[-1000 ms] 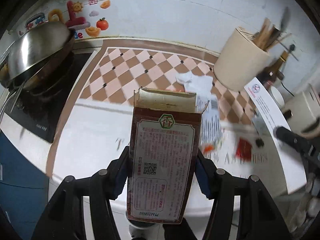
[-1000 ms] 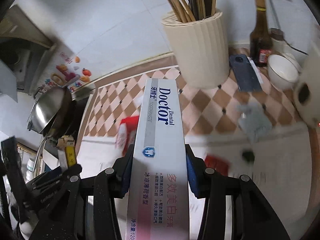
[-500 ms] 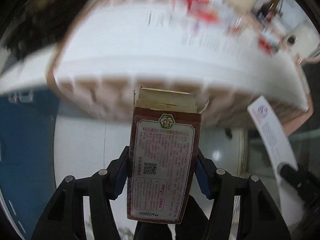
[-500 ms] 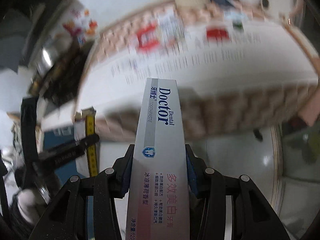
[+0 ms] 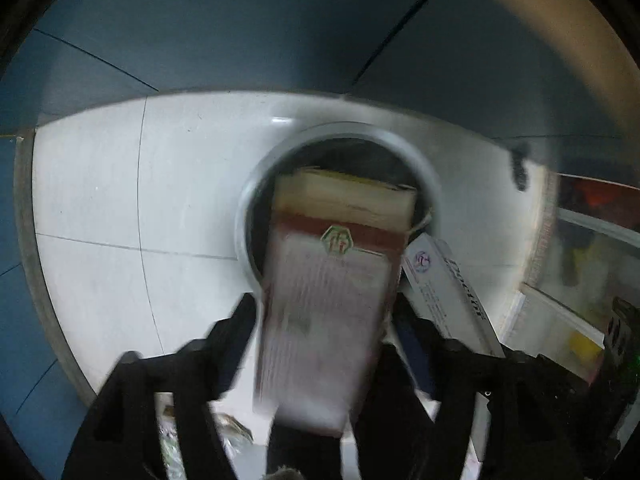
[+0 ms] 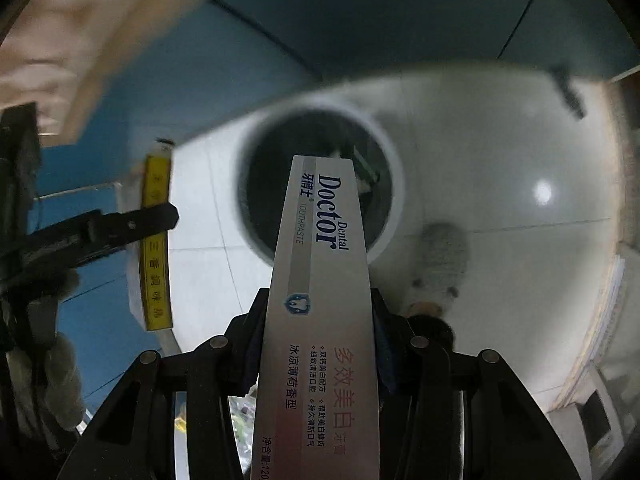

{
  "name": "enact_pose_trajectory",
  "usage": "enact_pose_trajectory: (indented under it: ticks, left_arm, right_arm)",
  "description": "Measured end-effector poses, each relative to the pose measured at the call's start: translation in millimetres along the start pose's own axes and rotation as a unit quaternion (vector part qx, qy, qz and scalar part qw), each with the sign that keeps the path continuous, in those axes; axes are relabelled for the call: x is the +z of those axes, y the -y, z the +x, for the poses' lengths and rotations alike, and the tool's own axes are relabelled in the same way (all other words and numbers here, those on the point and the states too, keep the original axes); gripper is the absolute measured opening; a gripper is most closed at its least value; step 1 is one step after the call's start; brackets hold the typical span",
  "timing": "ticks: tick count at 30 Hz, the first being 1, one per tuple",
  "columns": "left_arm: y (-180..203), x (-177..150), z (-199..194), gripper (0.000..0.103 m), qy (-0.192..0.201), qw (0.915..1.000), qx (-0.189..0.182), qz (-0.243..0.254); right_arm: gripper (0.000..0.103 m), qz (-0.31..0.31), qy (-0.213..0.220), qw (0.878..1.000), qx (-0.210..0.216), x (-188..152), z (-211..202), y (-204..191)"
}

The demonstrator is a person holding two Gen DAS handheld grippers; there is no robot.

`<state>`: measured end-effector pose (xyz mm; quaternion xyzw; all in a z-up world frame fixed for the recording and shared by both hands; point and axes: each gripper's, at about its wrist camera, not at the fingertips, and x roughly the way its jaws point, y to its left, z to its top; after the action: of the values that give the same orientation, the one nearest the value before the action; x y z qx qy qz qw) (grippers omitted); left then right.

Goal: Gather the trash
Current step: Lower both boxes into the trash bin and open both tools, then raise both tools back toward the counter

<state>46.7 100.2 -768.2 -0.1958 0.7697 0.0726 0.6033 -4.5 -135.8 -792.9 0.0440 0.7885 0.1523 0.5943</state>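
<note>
The brown carton [image 5: 328,300], blurred, sits between the fingers of the left tongs [image 5: 324,332]; whether they grip it cannot be told. Its top overlaps the round bin [image 5: 256,184] on the white floor [image 5: 120,200]. The right tongs [image 6: 320,344] clamp the toothpaste box [image 6: 324,264], pointing at the bin.

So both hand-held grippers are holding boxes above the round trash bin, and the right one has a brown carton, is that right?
Not quite. The right hand-held gripper is shut on the white Dental Doctor toothpaste box, as the right wrist view shows. The brown carton sits in the left hand-held gripper. Both do hang above the round trash bin.
</note>
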Motion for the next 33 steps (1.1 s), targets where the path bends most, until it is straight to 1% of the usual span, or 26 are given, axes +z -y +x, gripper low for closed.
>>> enact_pose_trajectory:
  ticks: [1, 2, 3, 5, 8, 11, 12, 14, 15, 16, 18, 21, 23, 24, 29, 33]
  left_arm:
    - [-1, 3, 10, 0.103, -0.005, 1.0, 0.004, -0.003]
    - [-4, 5, 21, 0.103, -0.008, 0.9999, 0.007, -0.007]
    - [-7, 6, 27, 0.103, -0.006, 0.9998, 0.016, -0.009]
    - [-12, 4, 31, 0.103, 0.006, 0.9996, 0.027, -0.01]
    - [-17, -5, 22, 0.103, 0.036, 0.9986, 0.036, -0.017]
    - [-13, -18, 6, 0.103, 0.065, 0.9948, 0.078, -0.007]
    - [-15, -21, 1, 0.103, 0.068, 0.9942, 0.083, -0.005]
    - [-14, -33, -17, 0.103, 0.073, 0.9935, 0.087, -0.007]
    - [-15, -35, -26, 0.103, 0.074, 0.9932, 0.089, -0.008]
    - [-14, -41, -37, 0.103, 0.076, 0.993, 0.089, -0.008]
    - [-14, -54, -65, 0.103, 0.083, 0.9927, 0.087, -0.01]
    - [-9, -74, -115, 0.103, 0.096, 0.9917, 0.085, -0.008]
    - [0, -91, -150, 0.103, 0.105, 0.9909, 0.083, -0.004]
    - [4, -96, -161, 0.103, 0.108, 0.9905, 0.085, -0.003]
    - [22, -131, -238, 0.103, 0.132, 0.9885, 0.073, 0.009]
    - [33, -160, -298, 0.103, 0.152, 0.9863, 0.062, 0.013]
  right_arm:
    - [0.05, -0.001, -0.008, 1.0, -0.004, 6, 17, 3]
    - [0.051, -0.005, -0.023, 1.0, -0.01, 13, 38, 6]
    - [0.056, -0.008, -0.03, 0.999, -0.013, 17, 53, 8]
    - [0.103, -0.014, -0.026, 0.999, -0.021, 20, 69, 11]
    - [0.103, -0.016, -0.008, 0.999, -0.05, 17, 70, 14]
    - [0.103, -0.011, 0.016, 0.997, -0.08, 4, 58, 18]
    - [0.103, -0.011, 0.024, 0.996, -0.09, 3, 52, 18]
    - [0.103, -0.011, 0.041, 0.993, -0.11, -1, 34, 17]
    - [0.103, -0.01, 0.046, 0.992, -0.116, 7, 21, 9]
    - [0.103, -0.009, 0.052, 0.991, -0.122, 2, 9, 6]
    - [0.103, -0.009, 0.057, 0.991, -0.124, 1, -10, -8]
    - [0.103, -0.018, 0.078, 0.987, -0.138, -9, -58, -25]
    - [0.103, -0.024, 0.092, 0.985, -0.144, -16, -96, -40]
    - [0.103, -0.027, 0.1, 0.984, -0.145, -21, -117, -49]
    - [0.103, -0.044, 0.138, 0.979, -0.146, -53, -221, -89]
    - [0.103, -0.038, 0.157, 0.978, -0.133, -86, -297, -108]
